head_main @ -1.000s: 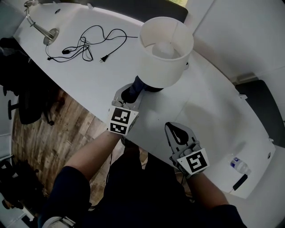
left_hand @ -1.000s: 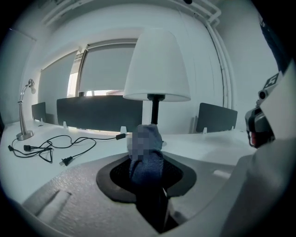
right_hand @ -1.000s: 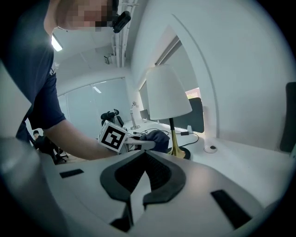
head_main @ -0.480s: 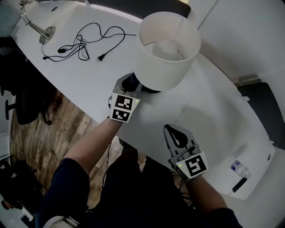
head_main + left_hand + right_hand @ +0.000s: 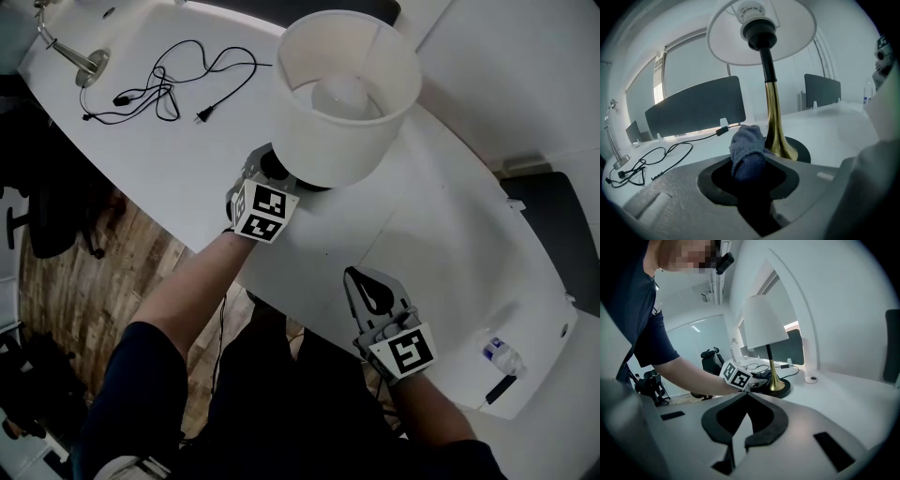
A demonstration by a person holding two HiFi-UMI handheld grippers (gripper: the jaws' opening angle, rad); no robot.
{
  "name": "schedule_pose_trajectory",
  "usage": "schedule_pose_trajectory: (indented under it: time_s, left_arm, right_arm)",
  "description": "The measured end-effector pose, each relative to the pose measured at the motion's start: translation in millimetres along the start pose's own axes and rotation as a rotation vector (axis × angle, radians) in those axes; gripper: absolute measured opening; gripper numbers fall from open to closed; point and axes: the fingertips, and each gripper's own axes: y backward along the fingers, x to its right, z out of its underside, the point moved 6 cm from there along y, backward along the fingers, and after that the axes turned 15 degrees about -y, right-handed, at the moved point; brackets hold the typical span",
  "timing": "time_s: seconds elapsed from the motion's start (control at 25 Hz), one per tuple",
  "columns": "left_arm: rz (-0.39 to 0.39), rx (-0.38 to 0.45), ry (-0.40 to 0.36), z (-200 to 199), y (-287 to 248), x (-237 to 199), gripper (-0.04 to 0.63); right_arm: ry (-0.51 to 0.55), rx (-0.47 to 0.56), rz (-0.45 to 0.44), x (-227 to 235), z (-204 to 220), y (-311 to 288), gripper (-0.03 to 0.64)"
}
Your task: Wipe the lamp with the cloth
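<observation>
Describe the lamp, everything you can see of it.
The table lamp stands upright on the white table. It has a white drum shade, open on top, with a round frosted bulb inside. Below that are a black socket and rod, then a shiny brass stem that flares onto a round black base. The blue cloth, held in the left gripper, rests against the brass flare.

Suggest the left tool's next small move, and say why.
Probably ease the left tool upward, dragging the cloth along the brass stem: the tool is shut on the cloth, whose tip sits low beside the stem's flared foot, with most of the stem rising above it.
</observation>
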Motion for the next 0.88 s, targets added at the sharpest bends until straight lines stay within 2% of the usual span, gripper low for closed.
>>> schedule_pose_trajectory:
  time_s: [0.2, 0.52, 0.88]
  left_arm:
    - [-0.012, 0.002, 0.013, -5, 8, 14, 0.117]
    - [-0.022, -0.02, 0.13, -14, 21, 35, 0.117]
    - [-0.028, -0.029, 0.222, -29, 31, 66, 0.117]
  right_arm:
    - [-0.005, 0.0, -0.016, 0, -1, 3, 0.009]
    - [-0.004, 0.016, -0.038, 1, -5, 9, 0.009]
    - [0.001, 0.023, -0.04, 13, -9, 24, 0.009]
